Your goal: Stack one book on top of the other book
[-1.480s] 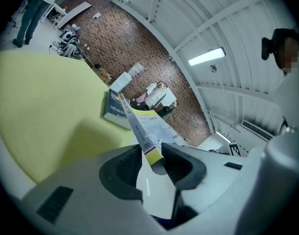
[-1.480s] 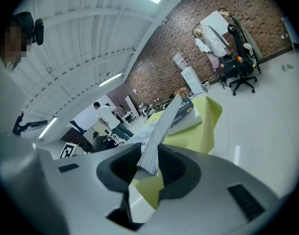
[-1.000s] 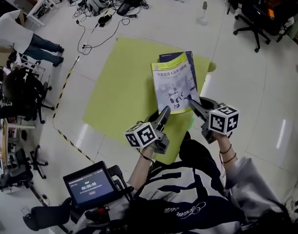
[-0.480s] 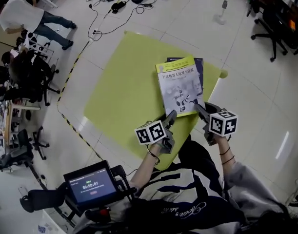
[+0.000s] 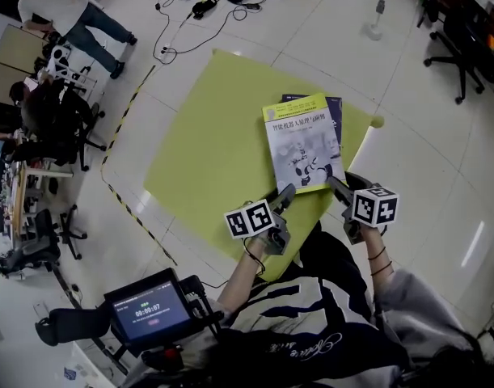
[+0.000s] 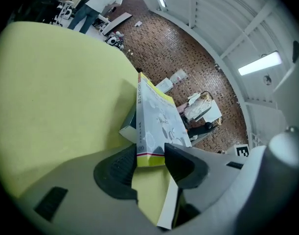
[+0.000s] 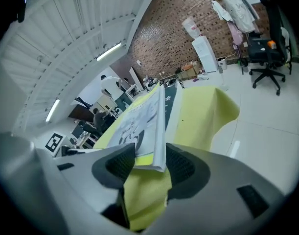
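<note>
Both tongs opening, book between, seemingly loose

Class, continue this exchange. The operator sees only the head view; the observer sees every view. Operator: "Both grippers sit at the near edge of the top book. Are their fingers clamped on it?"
Observer: The left gripper view shows the left gripper with its fingers apart. They have just been opening, and a near corner of the top book is between them.
Operator: And the right one?
Observer: It's the same in the right gripper view. The right gripper has just been opening too, with the book's other near corner between its fingers.
Operator: Is the second book really underneath?
Observer: Yes. The left gripper view shows the dark book below it, pale page edges showing.
</note>
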Action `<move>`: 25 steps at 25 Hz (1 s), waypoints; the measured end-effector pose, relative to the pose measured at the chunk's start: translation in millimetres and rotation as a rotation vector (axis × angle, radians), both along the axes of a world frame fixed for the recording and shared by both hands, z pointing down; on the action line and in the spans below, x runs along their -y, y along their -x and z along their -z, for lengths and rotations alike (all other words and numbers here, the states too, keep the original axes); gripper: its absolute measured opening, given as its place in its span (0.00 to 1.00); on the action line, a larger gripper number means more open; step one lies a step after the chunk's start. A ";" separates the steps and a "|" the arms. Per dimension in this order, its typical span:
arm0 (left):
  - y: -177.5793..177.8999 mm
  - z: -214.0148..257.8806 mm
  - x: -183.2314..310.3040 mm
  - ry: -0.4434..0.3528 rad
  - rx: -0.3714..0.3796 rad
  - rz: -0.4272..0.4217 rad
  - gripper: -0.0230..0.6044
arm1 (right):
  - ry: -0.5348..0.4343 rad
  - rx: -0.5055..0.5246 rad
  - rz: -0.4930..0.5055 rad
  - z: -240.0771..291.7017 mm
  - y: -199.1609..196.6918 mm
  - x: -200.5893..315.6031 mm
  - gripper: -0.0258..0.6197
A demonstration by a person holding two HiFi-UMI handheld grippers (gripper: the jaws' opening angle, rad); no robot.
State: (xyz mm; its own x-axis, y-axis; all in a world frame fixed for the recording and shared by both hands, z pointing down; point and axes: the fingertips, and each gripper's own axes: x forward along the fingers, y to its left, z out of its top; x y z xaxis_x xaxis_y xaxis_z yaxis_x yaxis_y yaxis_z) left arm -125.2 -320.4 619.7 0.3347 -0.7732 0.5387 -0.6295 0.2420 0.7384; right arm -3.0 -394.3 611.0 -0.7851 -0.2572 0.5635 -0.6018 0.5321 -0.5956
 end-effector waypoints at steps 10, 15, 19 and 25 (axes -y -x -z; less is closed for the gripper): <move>-4.0 1.8 -95.1 0.000 0.079 -0.051 0.30 | -0.034 0.023 -0.121 13.4 -46.9 -58.3 0.32; -12.6 27.9 -143.6 -0.078 0.157 -0.083 0.30 | -0.084 0.092 -0.117 46.0 -42.9 -114.0 0.32; -22.7 63.0 -181.3 -0.166 0.193 -0.091 0.30 | -0.103 0.162 -0.136 76.1 -40.2 -166.3 0.28; -35.1 105.6 -247.4 -0.258 0.193 -0.068 0.30 | -0.141 0.201 -0.151 102.0 -41.0 -259.1 0.08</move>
State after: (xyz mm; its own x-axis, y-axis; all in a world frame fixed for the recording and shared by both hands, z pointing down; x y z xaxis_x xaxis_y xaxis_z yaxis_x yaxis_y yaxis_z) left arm -90.2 -73.1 514.1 0.3006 -0.8719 0.3865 -0.7723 0.0153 0.6351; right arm 38.0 -135.3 509.1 -0.8241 -0.4448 0.3506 -0.5579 0.5312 -0.6376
